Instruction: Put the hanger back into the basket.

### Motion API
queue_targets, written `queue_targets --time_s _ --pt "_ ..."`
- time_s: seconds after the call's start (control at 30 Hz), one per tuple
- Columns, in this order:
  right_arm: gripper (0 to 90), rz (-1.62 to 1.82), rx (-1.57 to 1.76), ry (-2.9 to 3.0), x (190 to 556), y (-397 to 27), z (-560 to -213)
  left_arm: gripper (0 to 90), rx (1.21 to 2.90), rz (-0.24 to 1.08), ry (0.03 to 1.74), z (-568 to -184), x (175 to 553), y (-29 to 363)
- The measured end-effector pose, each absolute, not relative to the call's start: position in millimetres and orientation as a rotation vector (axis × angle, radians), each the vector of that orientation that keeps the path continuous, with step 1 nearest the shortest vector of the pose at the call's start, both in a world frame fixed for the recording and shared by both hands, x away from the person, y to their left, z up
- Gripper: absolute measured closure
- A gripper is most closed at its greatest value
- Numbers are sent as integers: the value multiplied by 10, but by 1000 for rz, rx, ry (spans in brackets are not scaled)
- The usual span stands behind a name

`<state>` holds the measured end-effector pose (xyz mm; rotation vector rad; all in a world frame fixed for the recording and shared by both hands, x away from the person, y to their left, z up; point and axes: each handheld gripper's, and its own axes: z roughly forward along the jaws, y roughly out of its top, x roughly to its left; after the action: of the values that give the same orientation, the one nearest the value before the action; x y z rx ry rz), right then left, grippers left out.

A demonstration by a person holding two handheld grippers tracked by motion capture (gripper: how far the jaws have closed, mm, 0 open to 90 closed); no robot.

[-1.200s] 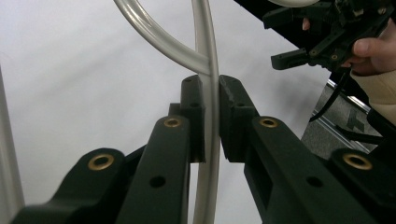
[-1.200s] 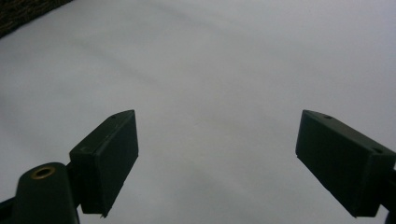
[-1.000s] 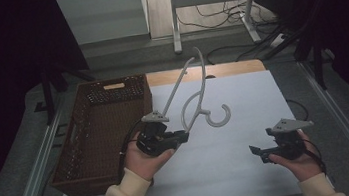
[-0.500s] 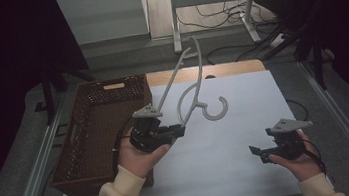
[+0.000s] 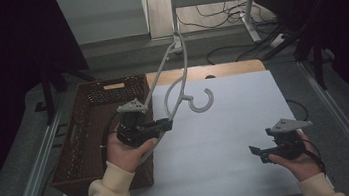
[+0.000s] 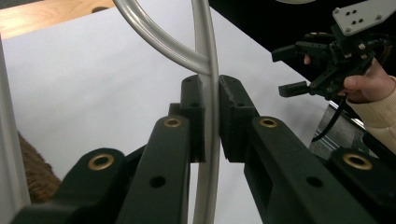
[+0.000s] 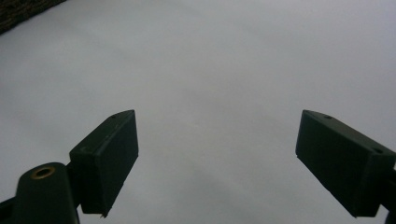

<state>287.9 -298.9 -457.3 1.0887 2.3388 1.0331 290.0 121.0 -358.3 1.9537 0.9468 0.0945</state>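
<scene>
Clamping a thin grey bar of the clothes hanger [image 6: 205, 42] between its two black pads, the left gripper [image 5: 163, 125] sits near the bench's left edge, just right of the brown wicker basket [image 5: 90, 123]. In the left gripper view the bar runs straight up through the closed jaws, and a second curved bar joins it just above the pads. In the high view the hanger [image 5: 179, 72] rises from that gripper, up and away toward the far edge of the bench, tilted and lifted off the white sheet [image 5: 227, 137]; its hook [image 5: 202, 102] curls open just right of the gripper, over the sheet's middle. The left hand [image 5: 126, 152] holds the tool from below, a cream sleeve behind it.

The right gripper [image 5: 259, 152] rests in the right hand [image 5: 298, 161] near the bench's near right corner, well apart from the hanger. Its jaws stand wide apart with nothing between them; in the right gripper view, bare white sheet lies beyond the pads [image 7: 109, 154].

A strip of bare wood [image 5: 209, 71] shows along the bench's far edge, beyond the sheet.
</scene>
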Motion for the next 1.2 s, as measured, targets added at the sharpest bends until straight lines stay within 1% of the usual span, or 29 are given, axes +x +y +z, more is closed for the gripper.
queue_targets --time_s 0.77,1.2 --pt "129 1030 1095 2342 2886 -2974 -4581 816 1917 151 1062 -3594 3063 1669" --pt "130 1024 1099 2346 2892 -2967 -4586 816 1927 150 1084 -3634 3147 1785"
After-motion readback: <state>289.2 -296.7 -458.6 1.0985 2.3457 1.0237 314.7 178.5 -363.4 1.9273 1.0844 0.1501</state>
